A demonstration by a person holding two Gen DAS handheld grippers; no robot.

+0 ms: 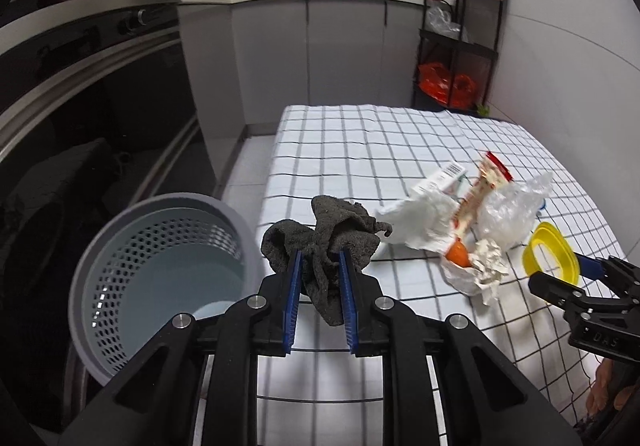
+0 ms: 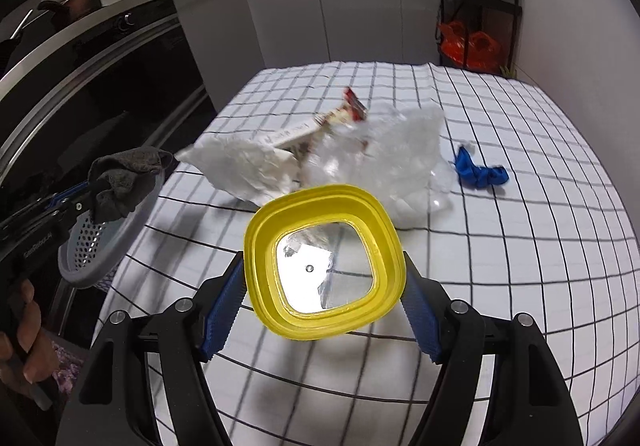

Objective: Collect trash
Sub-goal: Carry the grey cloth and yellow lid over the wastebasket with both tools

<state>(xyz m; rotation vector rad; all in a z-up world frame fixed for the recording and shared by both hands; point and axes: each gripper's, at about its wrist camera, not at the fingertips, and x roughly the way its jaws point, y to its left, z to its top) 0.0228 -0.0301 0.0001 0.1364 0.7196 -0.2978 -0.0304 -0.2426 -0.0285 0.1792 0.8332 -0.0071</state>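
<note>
Left wrist: grey rag (image 1: 320, 242) between left gripper (image 1: 320, 266) pads (clamped).

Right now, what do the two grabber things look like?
Both grabbers match. The left gripper and the right gripper have black frames with long angled arms, round silver bolts at the joints, and two flat blue ribbed pads. The fingers are straight and narrow. Pale lettering is stamped on each black body, too blurred to read. No sleeve shows.
</note>
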